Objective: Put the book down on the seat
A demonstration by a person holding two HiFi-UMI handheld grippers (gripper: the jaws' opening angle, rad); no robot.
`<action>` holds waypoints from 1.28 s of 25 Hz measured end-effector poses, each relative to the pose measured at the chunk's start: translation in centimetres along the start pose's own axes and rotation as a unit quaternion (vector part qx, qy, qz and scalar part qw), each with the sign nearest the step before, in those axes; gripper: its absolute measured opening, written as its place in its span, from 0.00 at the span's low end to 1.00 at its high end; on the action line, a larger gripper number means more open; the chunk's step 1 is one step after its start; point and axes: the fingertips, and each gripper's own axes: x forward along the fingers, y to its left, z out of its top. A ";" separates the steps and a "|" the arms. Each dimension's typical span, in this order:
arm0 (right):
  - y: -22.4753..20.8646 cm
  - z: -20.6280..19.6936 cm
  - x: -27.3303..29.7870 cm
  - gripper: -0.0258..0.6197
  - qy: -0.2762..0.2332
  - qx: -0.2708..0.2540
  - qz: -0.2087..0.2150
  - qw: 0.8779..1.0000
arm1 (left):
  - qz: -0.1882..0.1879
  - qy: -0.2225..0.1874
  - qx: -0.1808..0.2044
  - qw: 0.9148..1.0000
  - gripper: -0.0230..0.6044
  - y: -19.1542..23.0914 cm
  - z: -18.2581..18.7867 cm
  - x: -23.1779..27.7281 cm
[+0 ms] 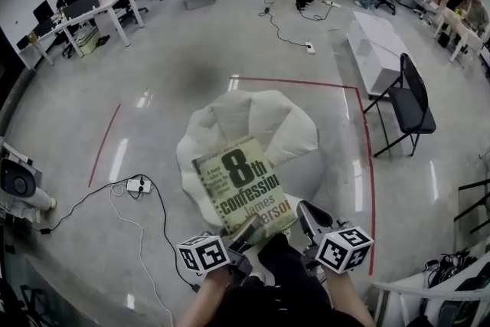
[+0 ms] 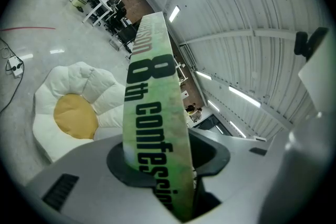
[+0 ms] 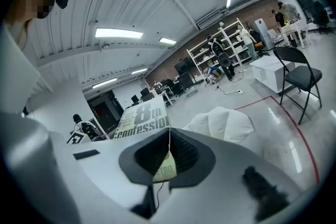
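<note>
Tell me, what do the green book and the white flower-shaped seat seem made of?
The book: paper, likely a paperback; its cover looks matt and worn. The seat: soft stuffed fabric, probably plush; puffy white petals with stitched seams round a yellow centre.

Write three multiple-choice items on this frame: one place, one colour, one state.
1. Where is the book relative to the seat?
A) lying flat on it
B) held in the air over it
C) on the floor beside it

2. What colour is the seat's centre patch?
A) red
B) blue
C) yellow

3. The left tool is:
A) open and empty
B) closed on the book
C) resting on the floor

Key:
1 B: the head view shows the book raised above the white cushion.
2 C: the left gripper view shows a yellow middle.
3 B: its jaws clamp the book's lower edge.
</note>
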 end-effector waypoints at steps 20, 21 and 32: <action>-13.1 5.9 11.0 0.06 0.056 0.005 0.027 0.998 | 0.094 0.026 -0.019 0.995 0.33 6.8 5.6 15.7; -13.8 5.9 11.6 0.06 0.063 0.006 0.028 0.998 | 0.105 0.029 -0.019 0.994 0.33 7.5 5.8 16.3; -19.4 4.9 19.9 0.06 0.108 0.011 0.038 0.993 | 0.202 0.073 -0.020 0.976 0.33 16.9 6.1 22.3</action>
